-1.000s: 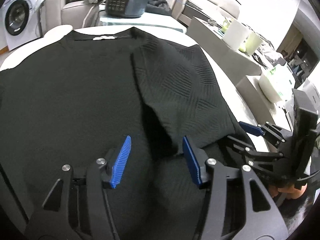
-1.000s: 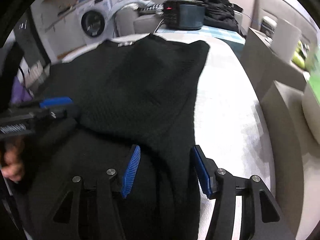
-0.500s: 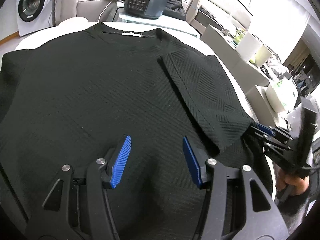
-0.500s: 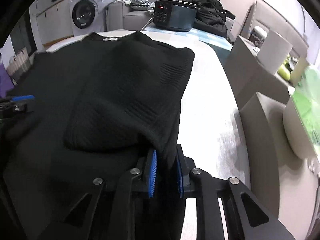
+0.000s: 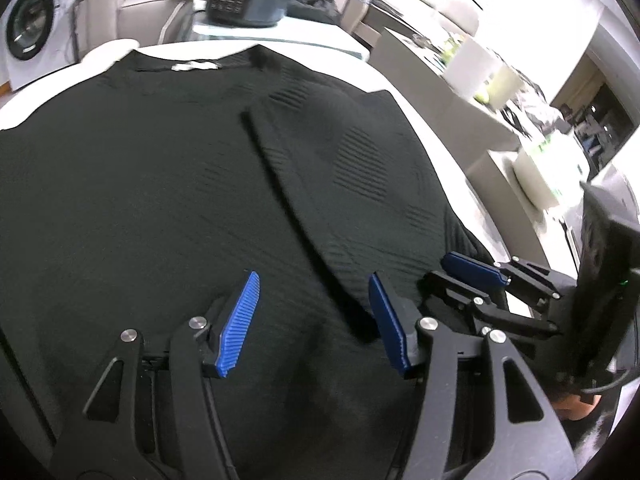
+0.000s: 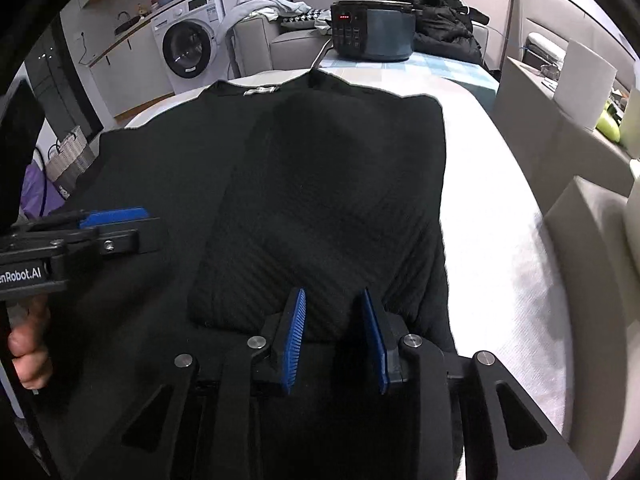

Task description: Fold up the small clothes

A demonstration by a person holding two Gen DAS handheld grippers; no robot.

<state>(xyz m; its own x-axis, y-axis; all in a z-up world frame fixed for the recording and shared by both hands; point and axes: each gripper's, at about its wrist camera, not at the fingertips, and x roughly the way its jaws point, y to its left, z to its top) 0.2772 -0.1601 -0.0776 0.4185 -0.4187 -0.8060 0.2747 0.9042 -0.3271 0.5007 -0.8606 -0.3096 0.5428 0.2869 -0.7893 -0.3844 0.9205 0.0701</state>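
Released a moment ago, the right gripper point(image 6: 334, 336) has reopened partway, the folded panel's hem lying between its parted pads, seemingly untouched. The left gripper point(image 5: 314, 320) hovers open, clasping nothing, over the black sweater point(image 5: 132, 184), which stretches to the white table's point(image 6: 488, 216) far edge.

Left wrist view: taken from behind the left gripper point(image 5: 314, 320), angled steeply down, close over the black garment point(image 5: 140, 200). Right wrist view: taken likewise from behind the right gripper point(image 6: 334, 338), close above the folded part. Shared by both: garment, white table point(image 6: 500, 240), cooker point(image 6: 372, 30), washing machine point(image 6: 188, 46); each gripper is seen by the other.
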